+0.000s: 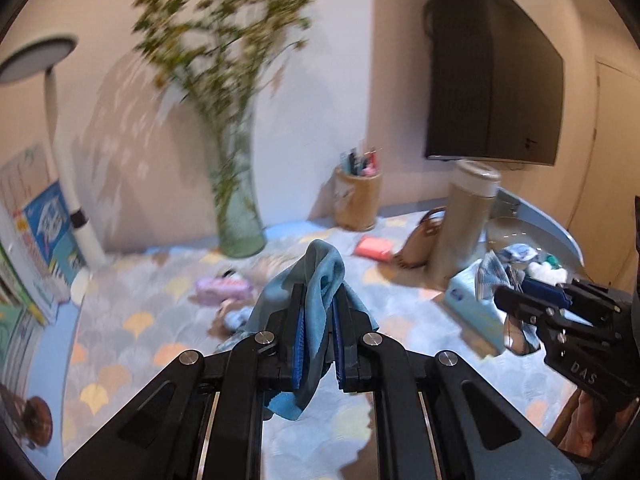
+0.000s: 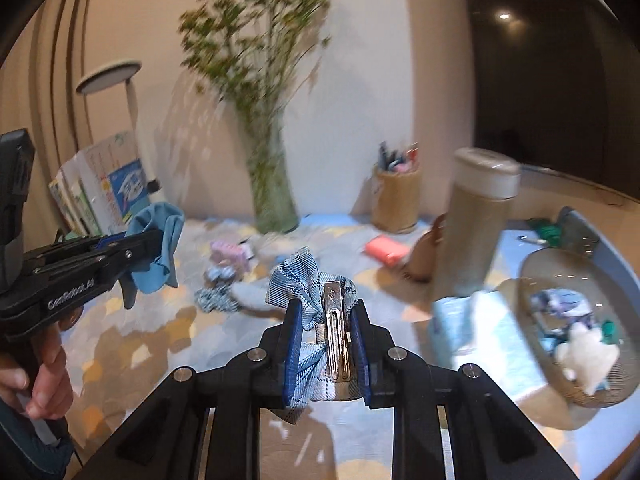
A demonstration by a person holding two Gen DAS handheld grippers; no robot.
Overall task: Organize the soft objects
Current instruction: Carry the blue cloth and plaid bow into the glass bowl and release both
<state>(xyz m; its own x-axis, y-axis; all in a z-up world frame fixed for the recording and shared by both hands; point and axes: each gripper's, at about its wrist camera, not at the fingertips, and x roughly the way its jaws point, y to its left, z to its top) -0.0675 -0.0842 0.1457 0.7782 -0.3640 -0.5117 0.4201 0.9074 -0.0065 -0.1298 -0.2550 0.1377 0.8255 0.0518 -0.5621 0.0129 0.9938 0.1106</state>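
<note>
My left gripper [image 1: 319, 300] is shut on a light blue cloth [image 1: 320, 276] and holds it above the patterned table; it shows at the left of the right wrist view [image 2: 154, 248]. My right gripper [image 2: 325, 312] is shut on a blue plaid bow hair clip [image 2: 310, 280] with a metal clasp, also held in the air; it shows at the right of the left wrist view [image 1: 516, 300]. A mesh bowl [image 2: 532, 280] at the right holds several soft items, a white fluffy one [image 2: 586, 354] among them. More soft items lie mid-table: a pink-purple one [image 1: 224, 290] and a blue checked scrunchie [image 2: 214, 300].
A glass vase [image 1: 236, 208] with green stems, a pen cup [image 1: 357, 200], a tall tumbler [image 1: 464, 220], a tissue box [image 1: 474, 308], a pink pack [image 1: 373, 248], a brown bag [image 1: 420, 240], books [image 1: 40, 248] and a lamp [image 1: 68, 168] stand around the table. A dark monitor [image 1: 492, 72] hangs at the right.
</note>
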